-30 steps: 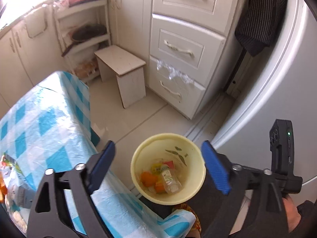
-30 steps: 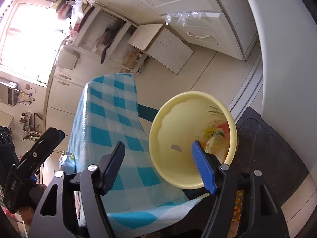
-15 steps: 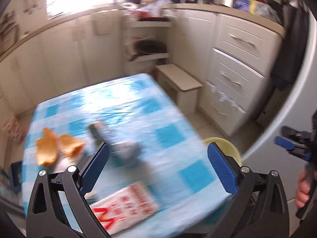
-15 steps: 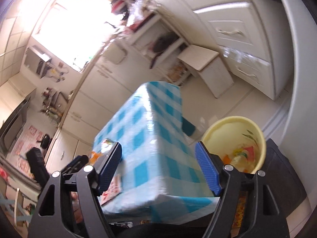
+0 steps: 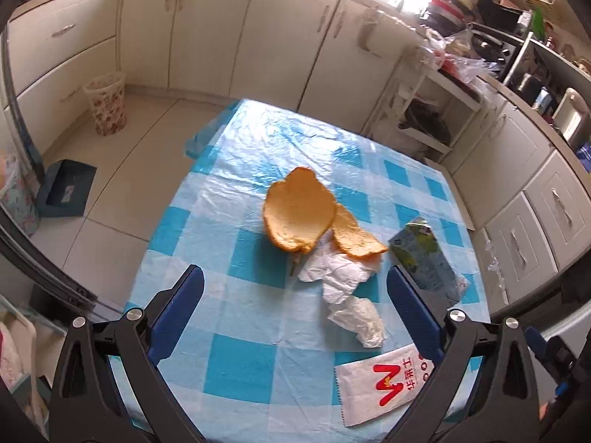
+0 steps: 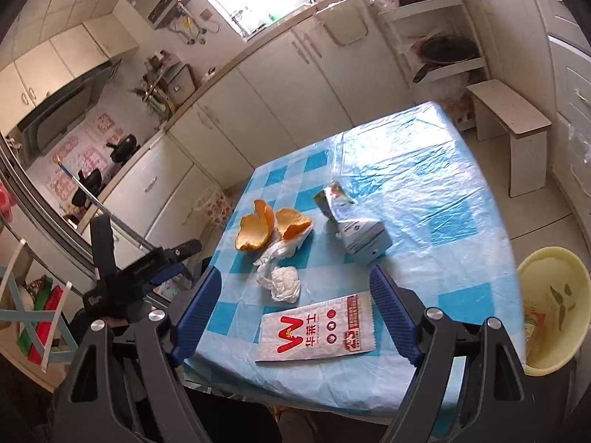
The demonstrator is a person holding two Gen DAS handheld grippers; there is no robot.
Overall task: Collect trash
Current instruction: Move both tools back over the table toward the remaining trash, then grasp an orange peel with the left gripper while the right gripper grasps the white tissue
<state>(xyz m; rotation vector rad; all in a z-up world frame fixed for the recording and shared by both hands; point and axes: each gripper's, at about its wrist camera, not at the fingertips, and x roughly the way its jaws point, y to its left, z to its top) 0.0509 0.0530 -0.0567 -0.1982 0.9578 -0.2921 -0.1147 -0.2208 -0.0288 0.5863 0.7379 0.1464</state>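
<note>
Trash lies spread on the checked tablecloth (image 5: 236, 258) ahead of both grippers, none of it held. The left gripper (image 5: 295, 308) hangs over the table with its jaws spread wide and empty; the right gripper (image 6: 295, 304) is opening its jaws, with nothing between them. Closest to the tools lie a flat paper packet (image 6: 317, 328) with red print and a crumpled tissue (image 5: 356, 317). Beyond sit two pieces of orange peel (image 5: 299, 210), one resting on a second tissue, and a flattened carton (image 6: 351, 227) just beside them. Off the table's right edge stands a yellow bucket (image 6: 546, 269).
</note>
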